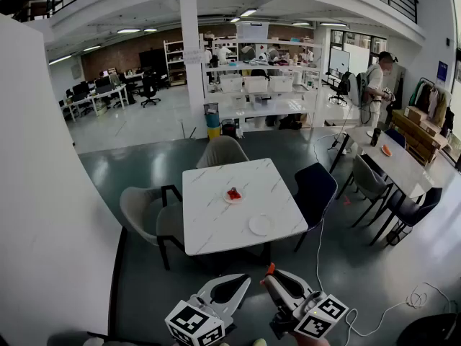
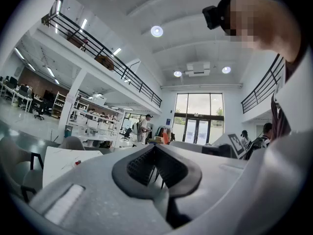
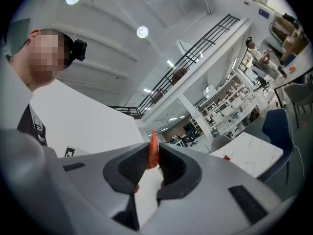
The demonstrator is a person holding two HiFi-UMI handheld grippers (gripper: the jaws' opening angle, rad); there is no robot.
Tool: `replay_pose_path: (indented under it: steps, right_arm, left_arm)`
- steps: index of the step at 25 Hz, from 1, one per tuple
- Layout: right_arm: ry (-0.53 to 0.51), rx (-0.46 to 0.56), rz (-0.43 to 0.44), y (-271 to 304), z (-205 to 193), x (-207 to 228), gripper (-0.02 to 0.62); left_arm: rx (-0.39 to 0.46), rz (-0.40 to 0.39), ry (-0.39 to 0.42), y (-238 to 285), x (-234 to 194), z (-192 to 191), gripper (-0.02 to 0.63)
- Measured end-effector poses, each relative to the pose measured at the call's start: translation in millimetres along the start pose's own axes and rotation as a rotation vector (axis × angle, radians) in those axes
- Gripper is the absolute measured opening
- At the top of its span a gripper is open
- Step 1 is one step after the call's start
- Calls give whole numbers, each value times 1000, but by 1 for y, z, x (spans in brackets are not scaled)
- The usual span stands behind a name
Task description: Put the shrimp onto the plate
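Right gripper (image 3: 153, 156) is clamped on the orange shrimp (image 3: 153, 145); left gripper (image 2: 155, 150) is closed and empty. I judge pickup done, but the white plate (image 1: 261, 225) on the table (image 1: 216, 229) is well ahead.

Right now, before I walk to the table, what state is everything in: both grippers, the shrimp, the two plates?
Left gripper: shut, nothing between its jaws.
Right gripper: shut on the shrimp.
Shrimp: pinched between the jaws, its tip sticking out past them.
Near plate: empty, on the white table.
Far plate: on the same table, holds a small red thing.
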State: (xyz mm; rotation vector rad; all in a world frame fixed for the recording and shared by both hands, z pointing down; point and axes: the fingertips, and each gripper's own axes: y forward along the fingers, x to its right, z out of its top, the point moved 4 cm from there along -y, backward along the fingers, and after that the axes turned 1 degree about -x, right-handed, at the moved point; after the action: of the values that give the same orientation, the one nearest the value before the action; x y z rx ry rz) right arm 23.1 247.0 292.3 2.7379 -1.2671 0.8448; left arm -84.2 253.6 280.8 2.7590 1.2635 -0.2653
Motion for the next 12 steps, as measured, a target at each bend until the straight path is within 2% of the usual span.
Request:
replay_pose_path:
  steps: [12]
  right_arm:
    - [18,-2,2,-7,-2,3,64]
  left_arm:
    - [-3,-8,-8,4,4,-6,8]
